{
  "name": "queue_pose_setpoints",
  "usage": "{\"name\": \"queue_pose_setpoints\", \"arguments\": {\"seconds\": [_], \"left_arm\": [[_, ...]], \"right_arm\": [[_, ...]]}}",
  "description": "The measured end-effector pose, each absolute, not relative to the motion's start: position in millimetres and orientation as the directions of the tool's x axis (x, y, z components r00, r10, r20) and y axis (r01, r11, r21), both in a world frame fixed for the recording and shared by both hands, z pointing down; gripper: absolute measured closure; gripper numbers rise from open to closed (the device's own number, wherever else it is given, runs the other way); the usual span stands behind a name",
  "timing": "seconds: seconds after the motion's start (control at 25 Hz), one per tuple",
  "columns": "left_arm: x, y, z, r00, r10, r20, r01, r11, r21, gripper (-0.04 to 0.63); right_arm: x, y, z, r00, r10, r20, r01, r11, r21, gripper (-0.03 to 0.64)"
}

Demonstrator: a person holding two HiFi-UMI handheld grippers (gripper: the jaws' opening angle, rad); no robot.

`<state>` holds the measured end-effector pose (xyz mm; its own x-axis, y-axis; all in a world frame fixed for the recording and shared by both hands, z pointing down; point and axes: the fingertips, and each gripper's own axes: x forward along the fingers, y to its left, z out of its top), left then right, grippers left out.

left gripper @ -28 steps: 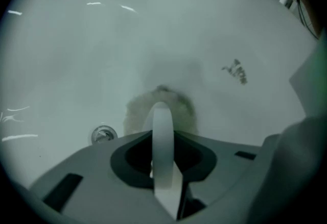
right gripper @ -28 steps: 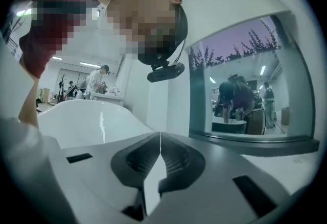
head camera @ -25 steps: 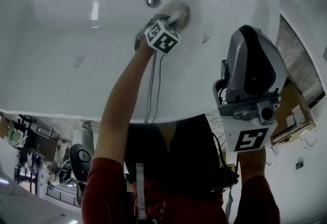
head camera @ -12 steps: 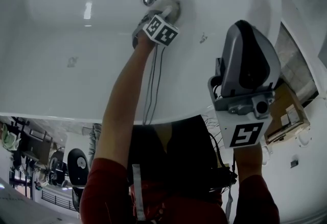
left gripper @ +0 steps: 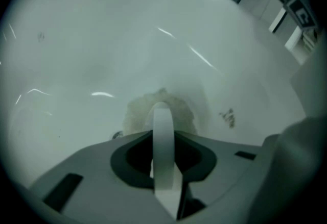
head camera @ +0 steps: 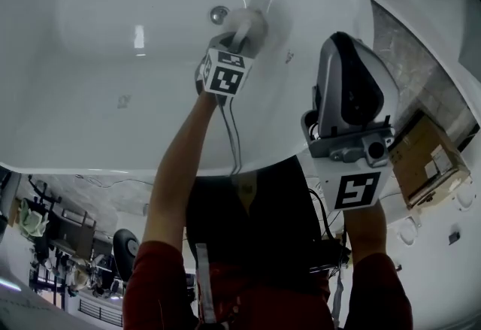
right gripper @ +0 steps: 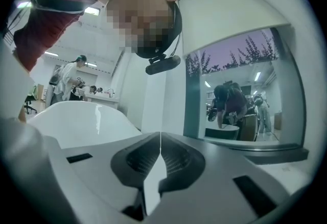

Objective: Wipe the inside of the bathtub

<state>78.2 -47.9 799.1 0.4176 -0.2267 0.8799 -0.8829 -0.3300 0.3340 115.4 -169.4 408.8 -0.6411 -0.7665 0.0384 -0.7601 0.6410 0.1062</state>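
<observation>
The white bathtub (head camera: 98, 133) fills the top of the head view, its round metal drain (head camera: 219, 14) at the far middle. My left gripper (head camera: 242, 29) reaches down into the tub, shut on a pale grey cloth (head camera: 248, 20) pressed against the tub floor just right of the drain. In the left gripper view the cloth (left gripper: 138, 110) bunches past the left gripper (left gripper: 162, 116), with a white strip pinched between the jaws. A dark smudge (left gripper: 228, 117) lies to its right. My right gripper (head camera: 352, 58) is held up outside the tub rim; the right gripper (right gripper: 160, 139) is shut and holds nothing.
Small dark marks sit on the tub wall, a smudge (head camera: 289, 56) near the cloth and another mark (head camera: 122, 101) at the left. A cardboard box (head camera: 428, 159) lies on the floor at the right. The right gripper view faces a window (right gripper: 240, 90) and people in the room.
The left gripper has slid the cloth a little left, closer to the drain. The right gripper stays raised beside the tub; the head view has shifted slightly.
</observation>
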Motion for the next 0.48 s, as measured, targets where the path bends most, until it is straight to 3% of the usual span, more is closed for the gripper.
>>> {"name": "queue_pose_setpoints", "arguments": {"seconds": [0.24, 0.48], "left_arm": [[103.5, -81.2, 668.5, 0.519, -0.359, 0.776, -0.833, -0.416, 0.364, 0.502], [154.9, -87.6, 564.1, 0.661, -0.368, 0.654, -0.727, -0.531, 0.436, 0.502]], "right_arm": [[138.9, -166.3, 353.2, -0.596, -0.803, 0.001, -0.797, 0.592, 0.120, 0.604], [165.6, -159.2, 298.9, -0.550, -0.834, -0.042, -0.829, 0.538, 0.152, 0.604]]}}
